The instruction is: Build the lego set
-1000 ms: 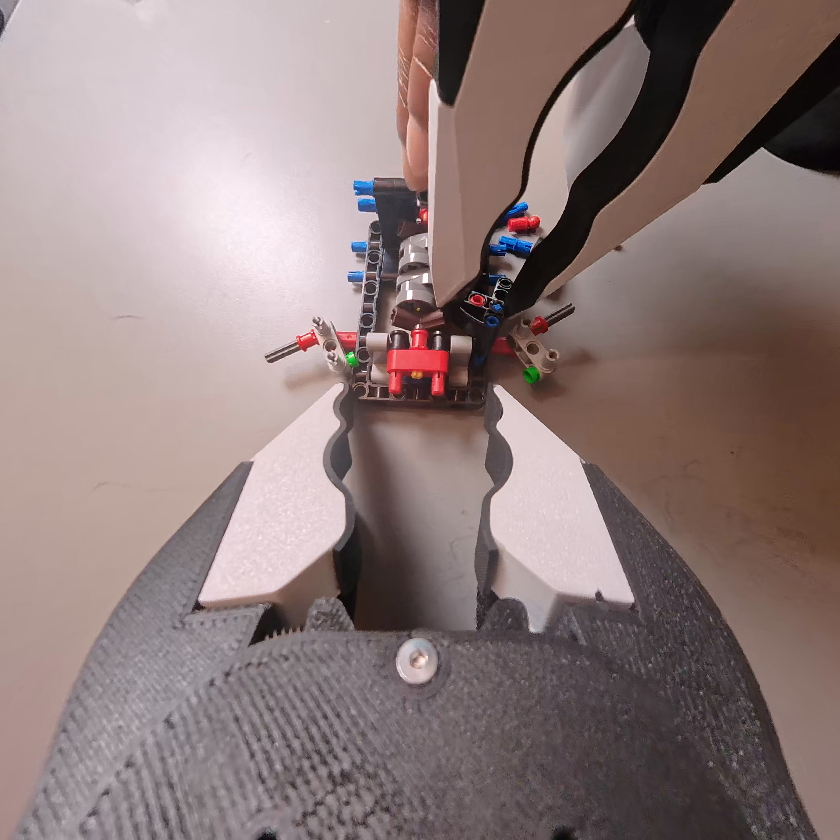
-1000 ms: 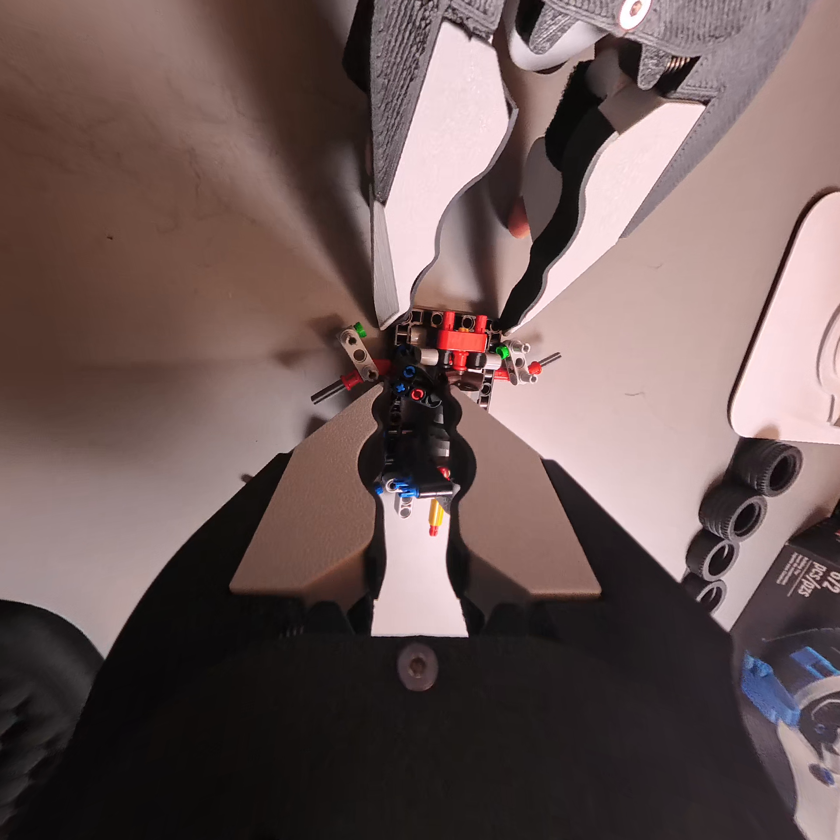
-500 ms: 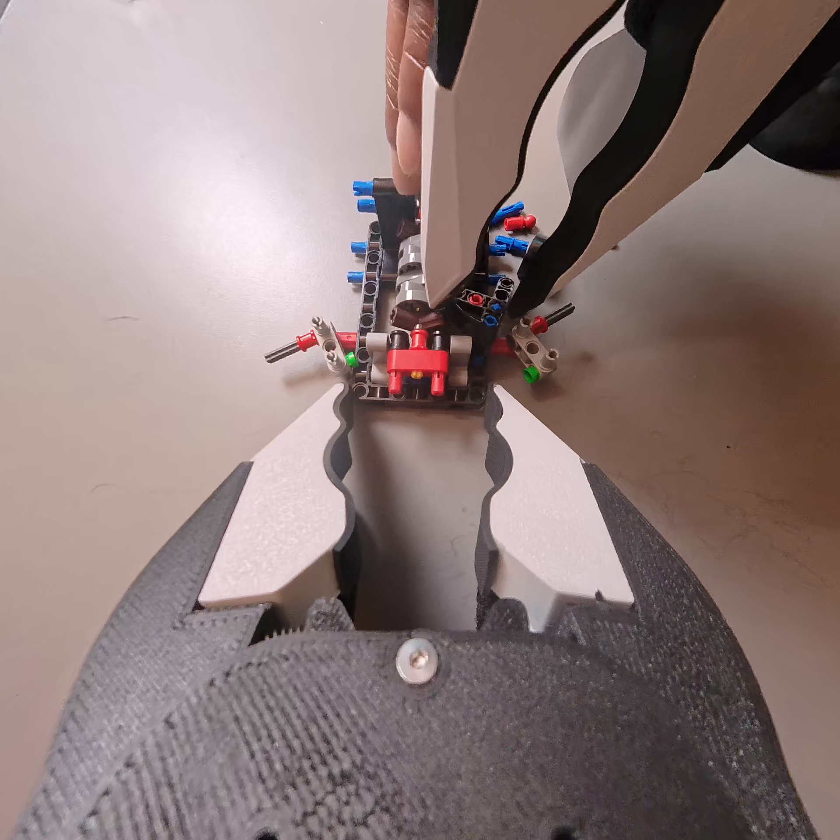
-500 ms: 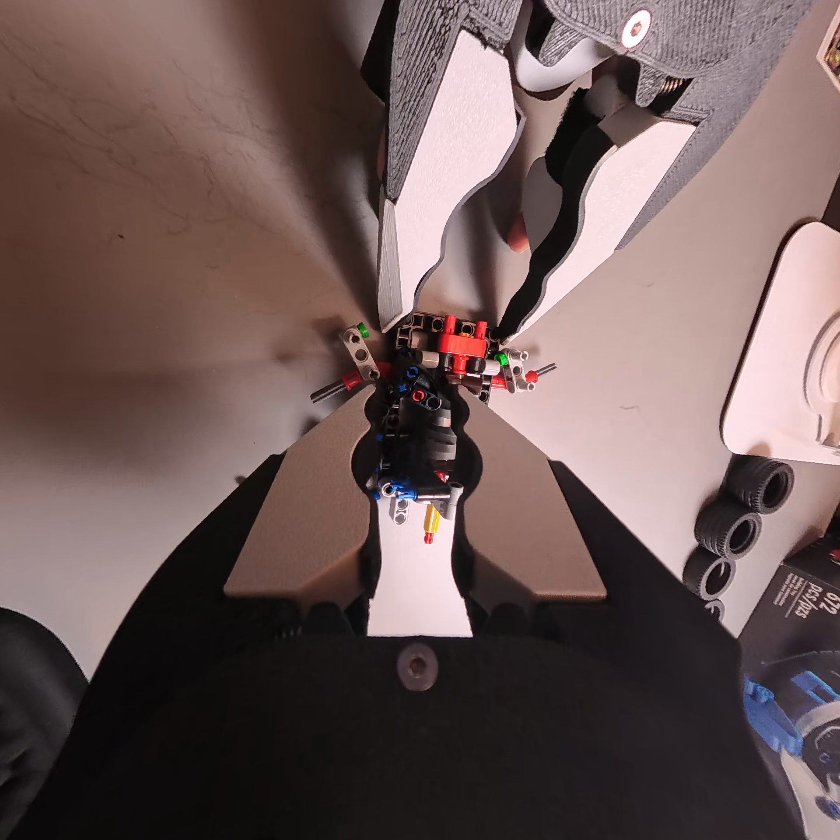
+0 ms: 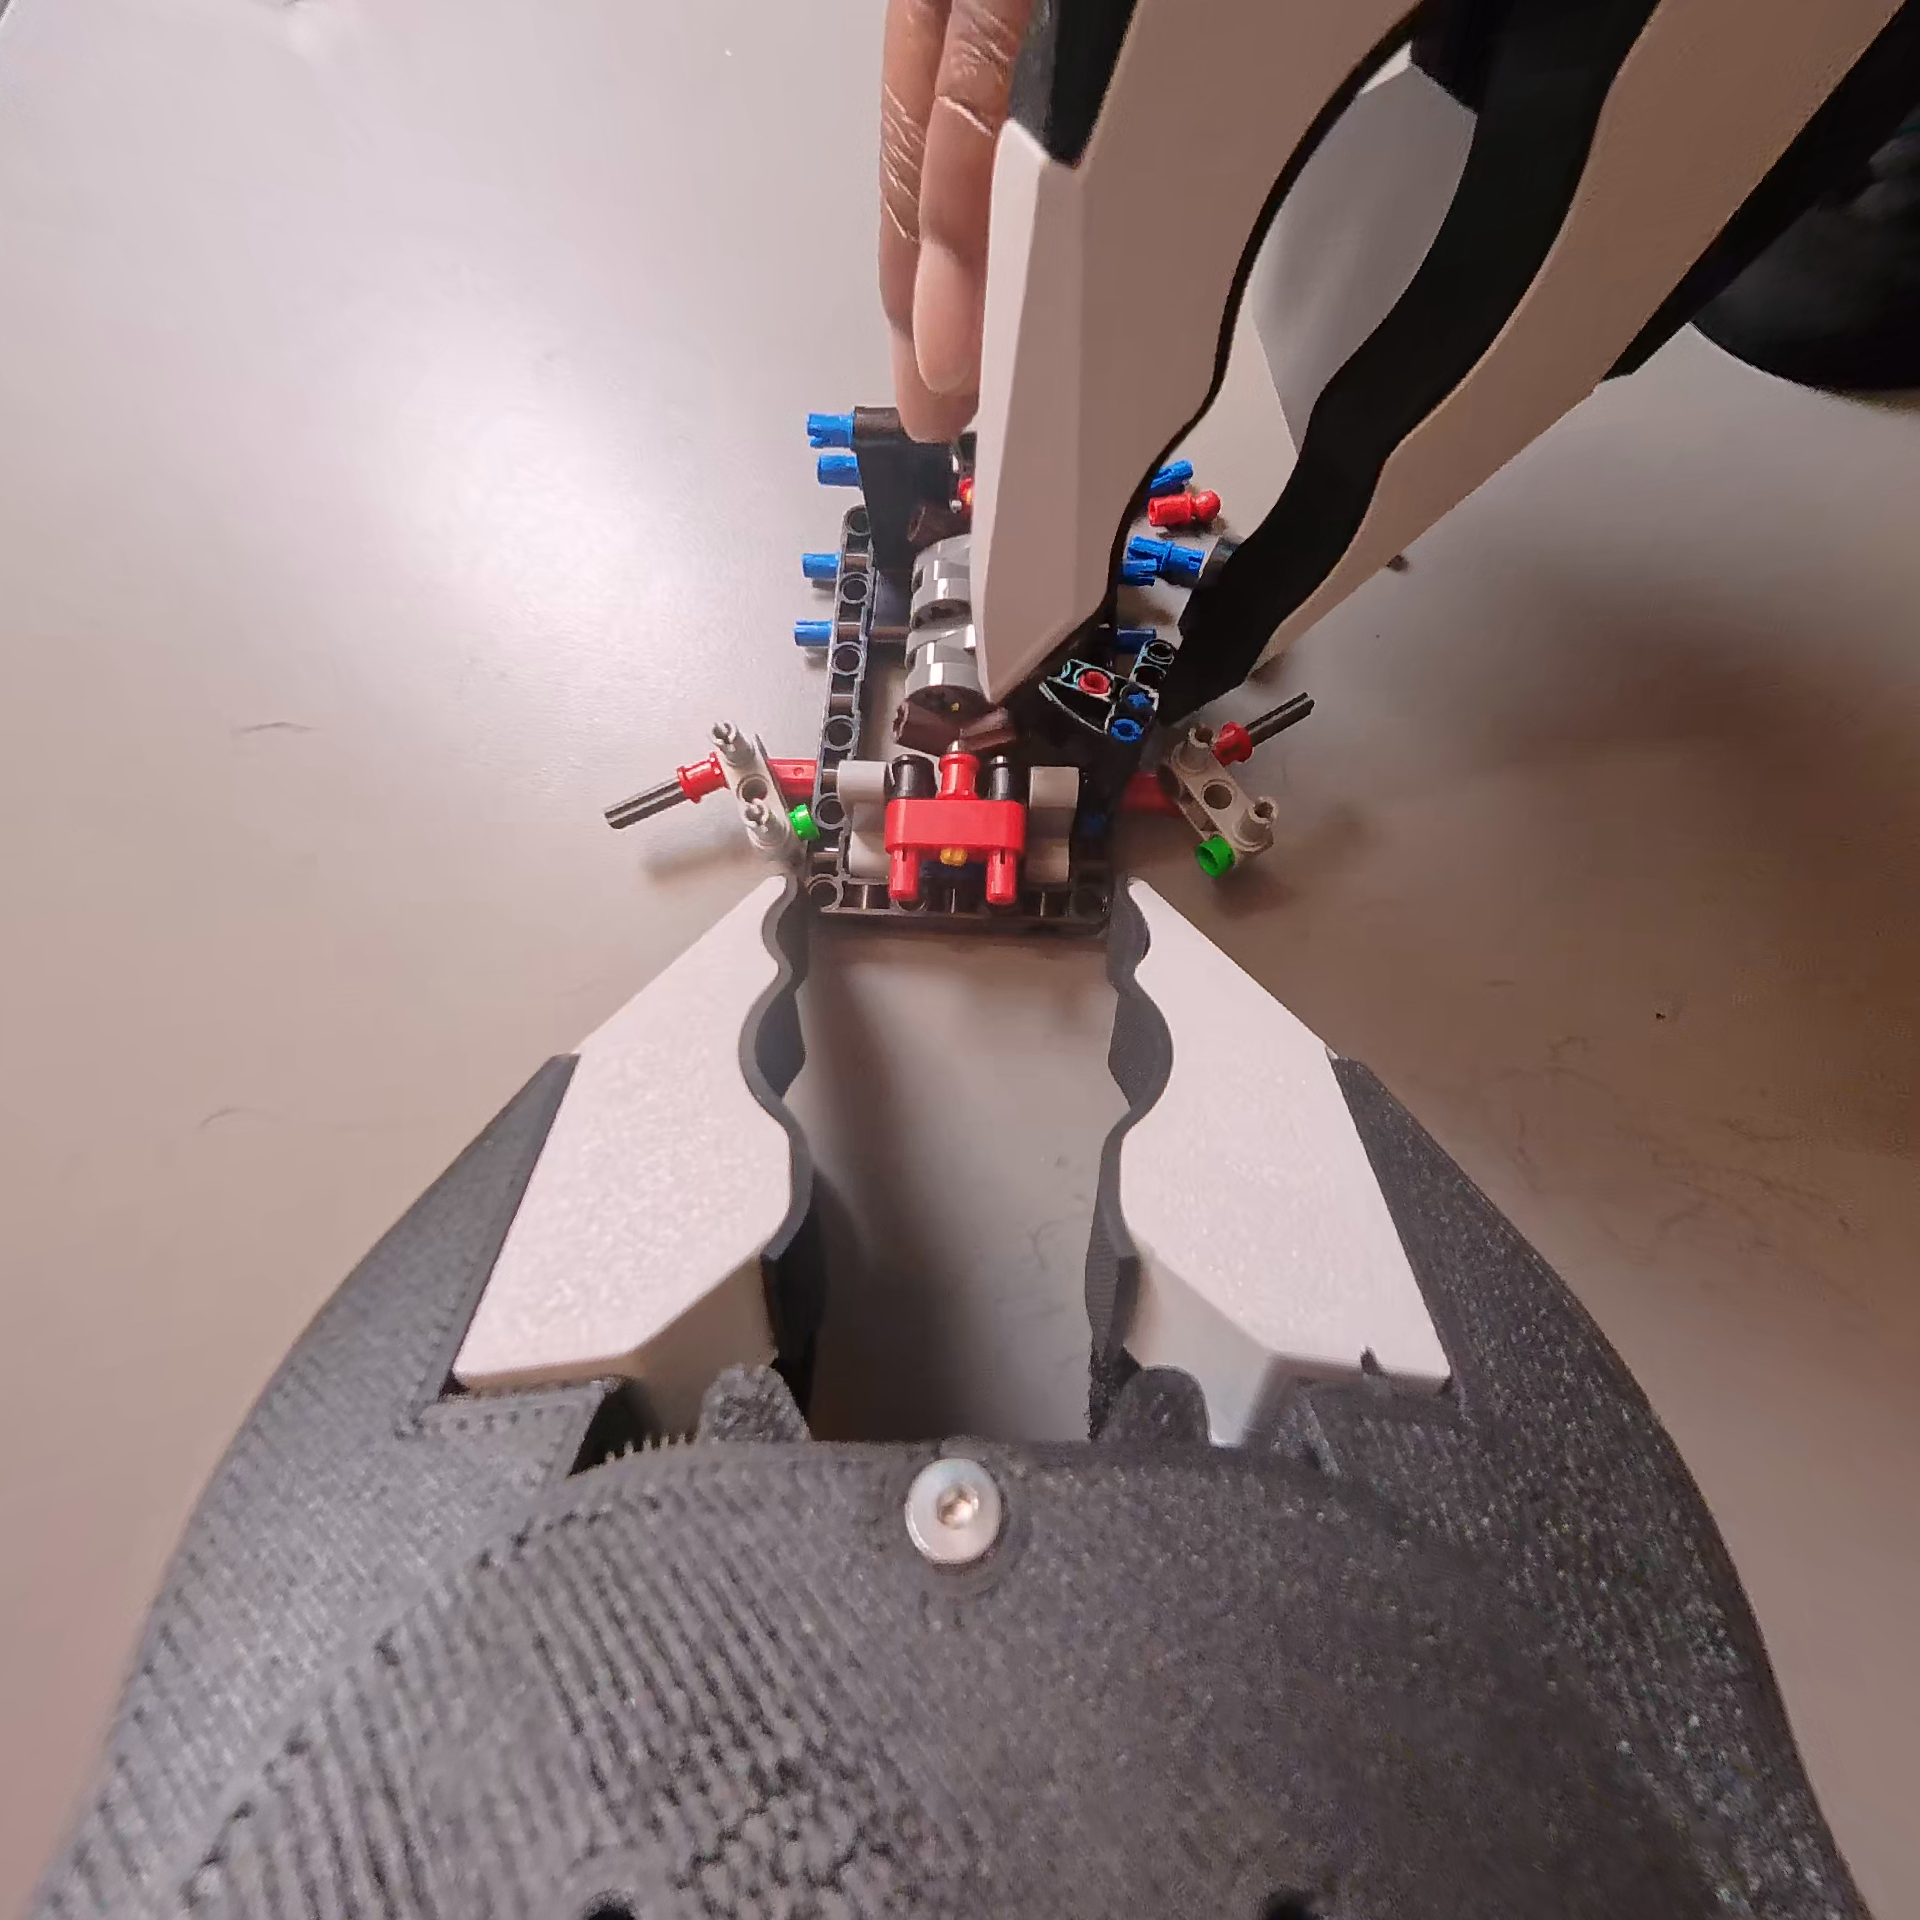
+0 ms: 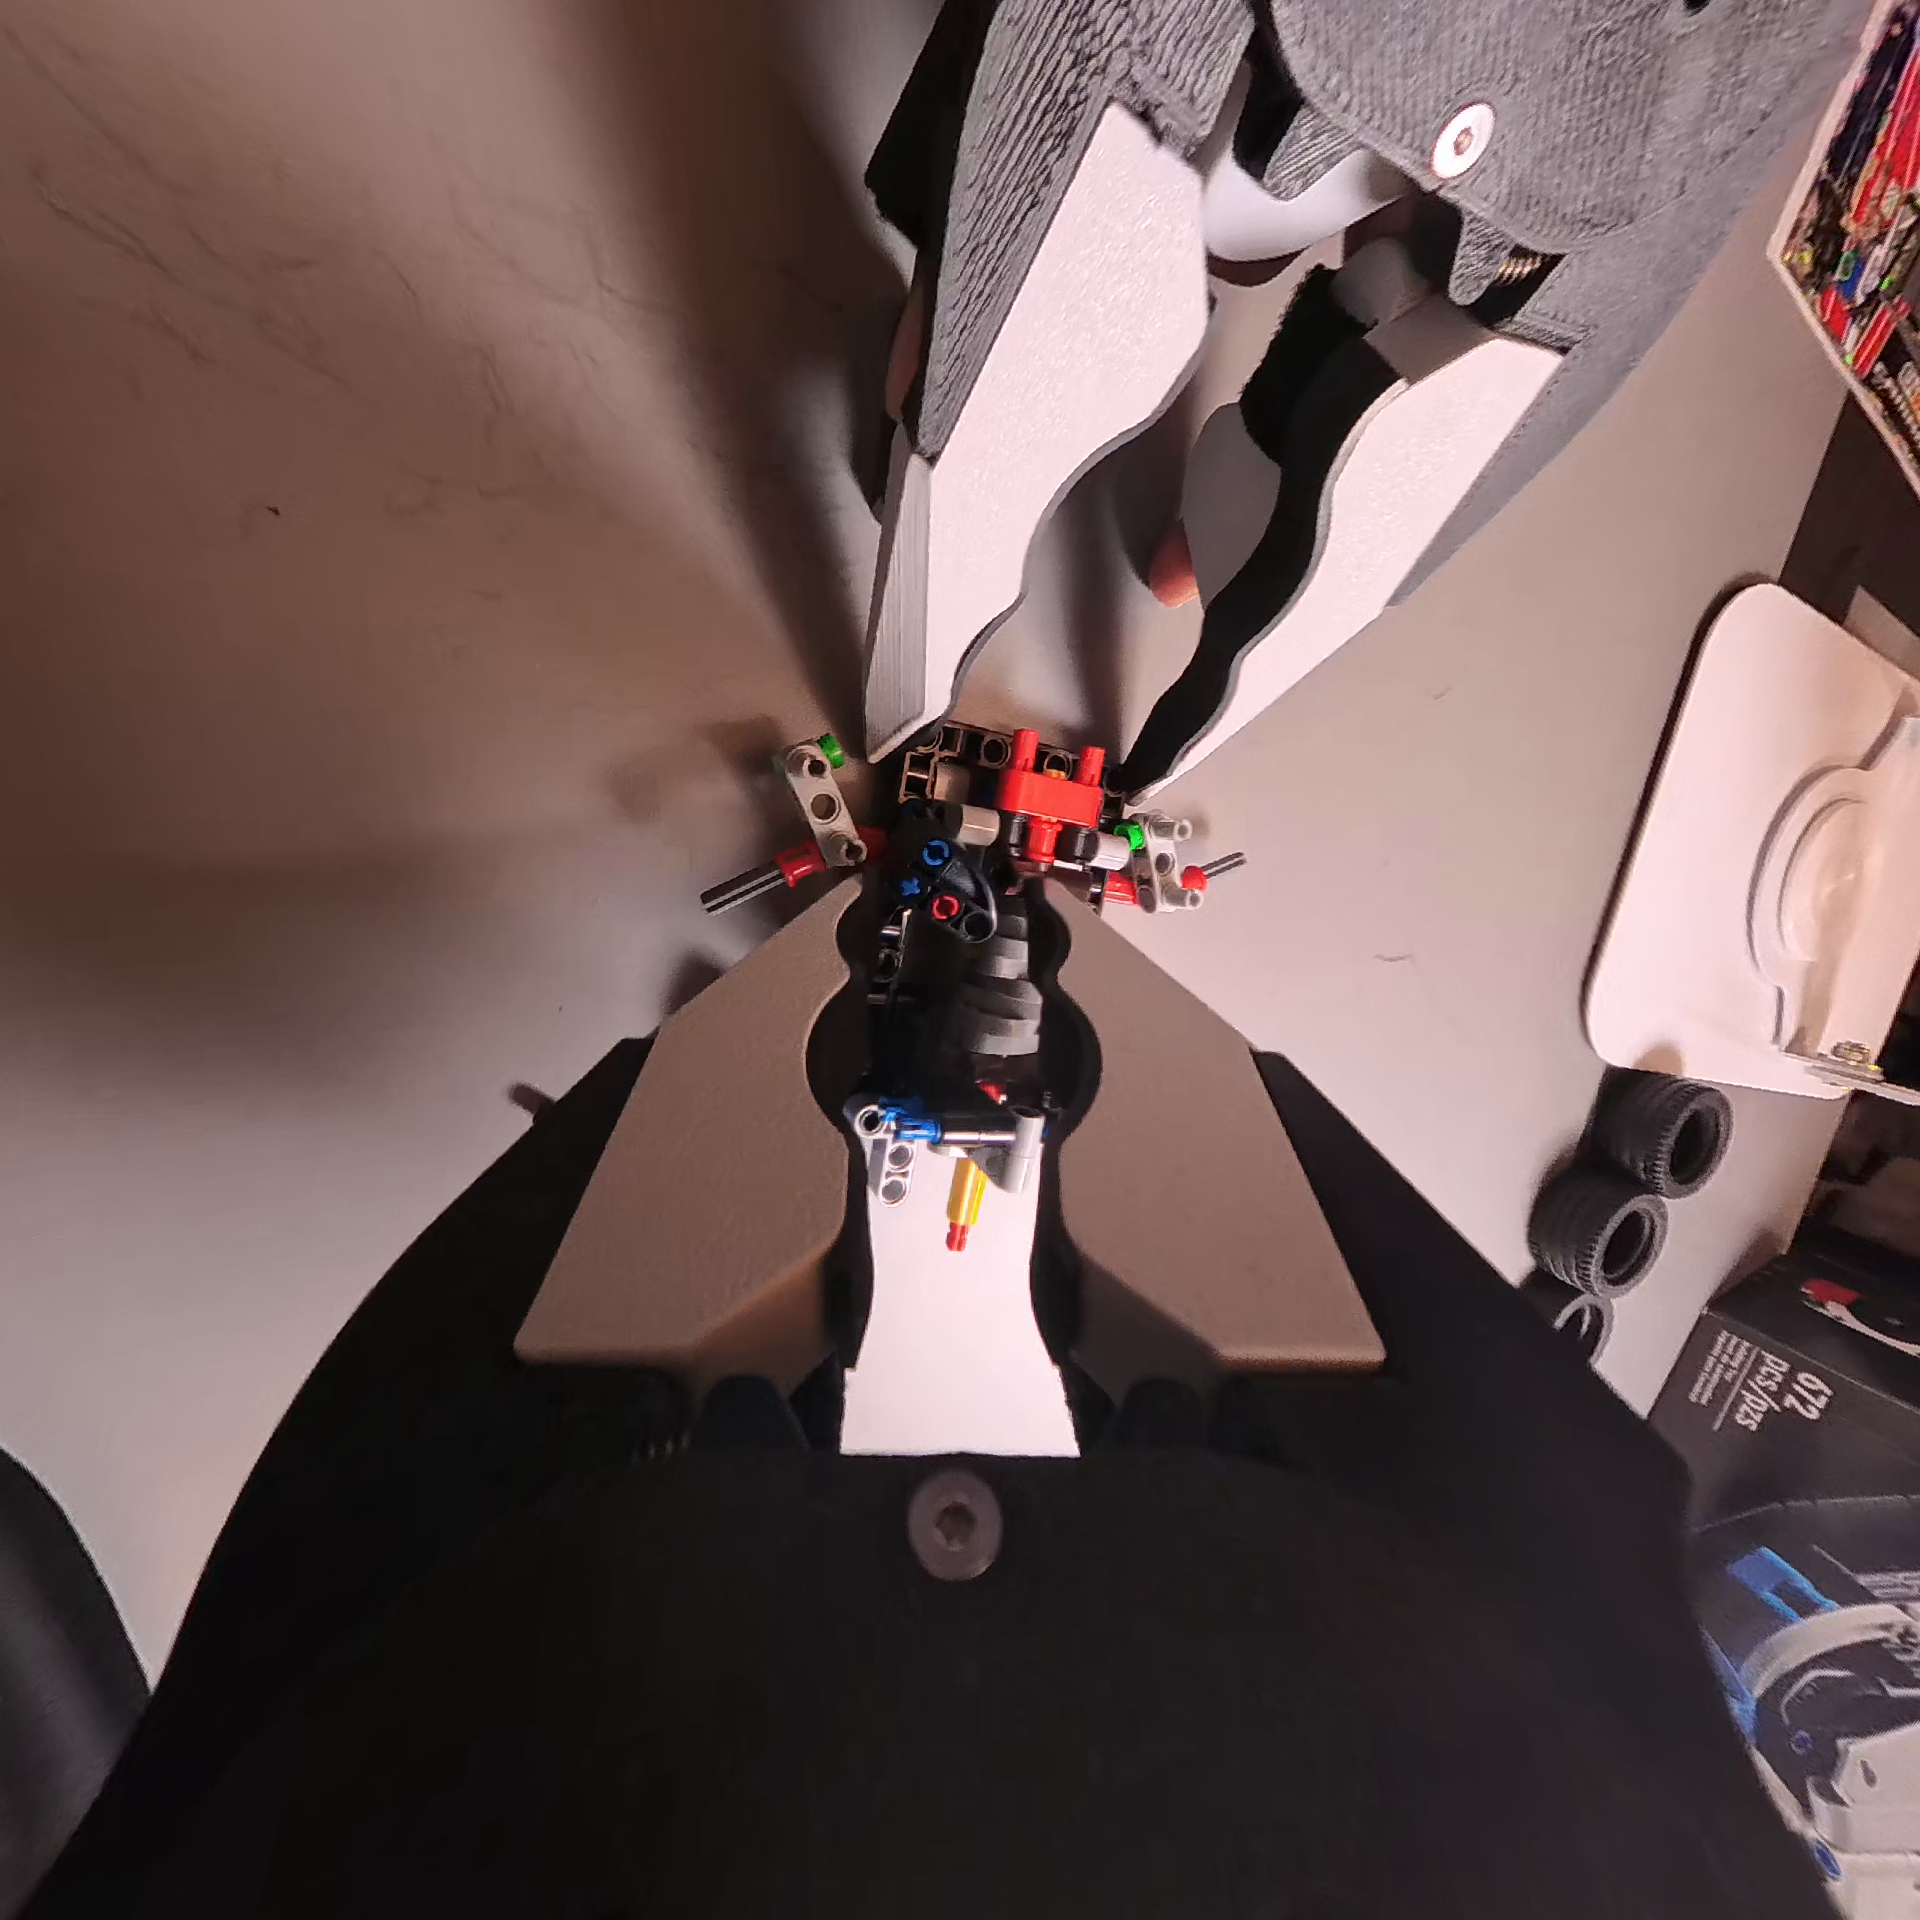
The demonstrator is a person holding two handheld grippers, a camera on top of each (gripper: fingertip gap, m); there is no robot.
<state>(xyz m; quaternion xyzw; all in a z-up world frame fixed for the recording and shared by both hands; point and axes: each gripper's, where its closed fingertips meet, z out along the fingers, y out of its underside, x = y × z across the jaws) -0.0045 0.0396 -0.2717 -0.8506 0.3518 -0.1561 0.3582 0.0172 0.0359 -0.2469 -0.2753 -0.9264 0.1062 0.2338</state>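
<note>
A partly built lego chassis [image 5: 847, 665] lies on the table: a dark frame with grey gears, a red block [image 5: 954, 826], blue pins and axle arms on both sides. My left gripper [image 5: 961, 906] is shut on the frame's near end. My right gripper [image 5: 1107, 694] comes in from above, shut on a black curved piece [image 5: 1091, 691] on the chassis's right side. In the right wrist view the right gripper [image 6: 966, 909] straddles the chassis [image 6: 997, 987], and the left gripper [image 6: 1008, 764] holds the red-block end. Fingers of a hand [image 5: 935, 260] touch the chassis's far end.
The right wrist view shows black tyres [image 6: 1662, 1132] at the right, a white tray [image 6: 1714, 831] behind them, a dark box [image 6: 1818, 1455] at the lower right, and a printed box edge [image 6: 1860, 208] at the upper right. The table [image 5: 364, 520] is beige. The grippers are tip to tip, or close to it.
The right gripper has slid a little along the chassis, and the hand's fingers have come down onto the far end. The left gripper and the chassis have stayed put.
</note>
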